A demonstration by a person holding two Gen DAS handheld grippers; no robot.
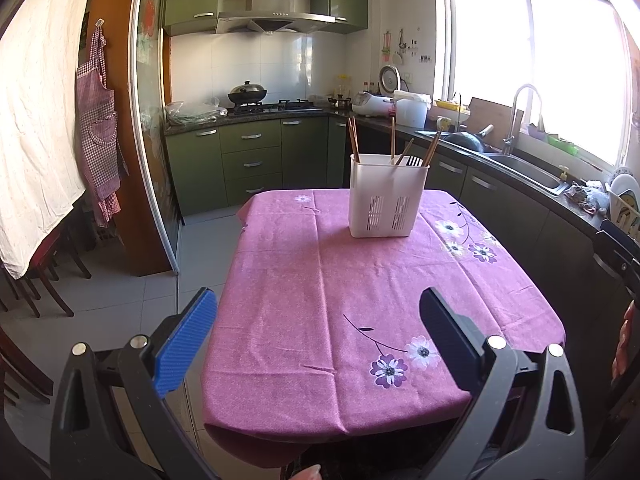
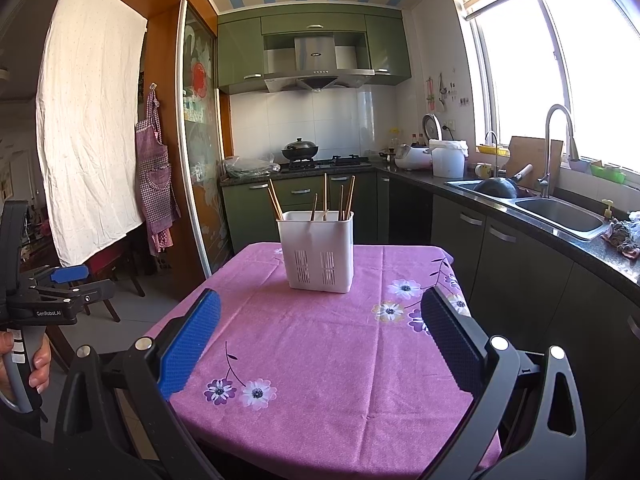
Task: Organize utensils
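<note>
Left gripper: fingers spread wide with nothing between them, hovering over the near end of the surface; in the right wrist view it shows at the far left edge, held in a hand.
Right gripper: fingers likewise spread wide and empty, above the near half of the surface, pointing toward the far end.
Utensil holder: a white plastic caddy with slotted vents low on its front, standing upright on the far part of the surface, a little right of centre in the left wrist view; well apart from both grippers.
Chopsticks: several wooden sticks standing in the utensil holder, leaning in different directions, some at the left side, some in the middle and some at the right; a dark-handled utensil also pokes up at the right side.
Surface: covered by a pink tablecloth with purple and white flowers printed near the right edge and the near end.
Surroundings: green kitchen cabinets beyond the far end, a wok on the stove, a sink under the window at the right, an apron hanging at the left.
</note>
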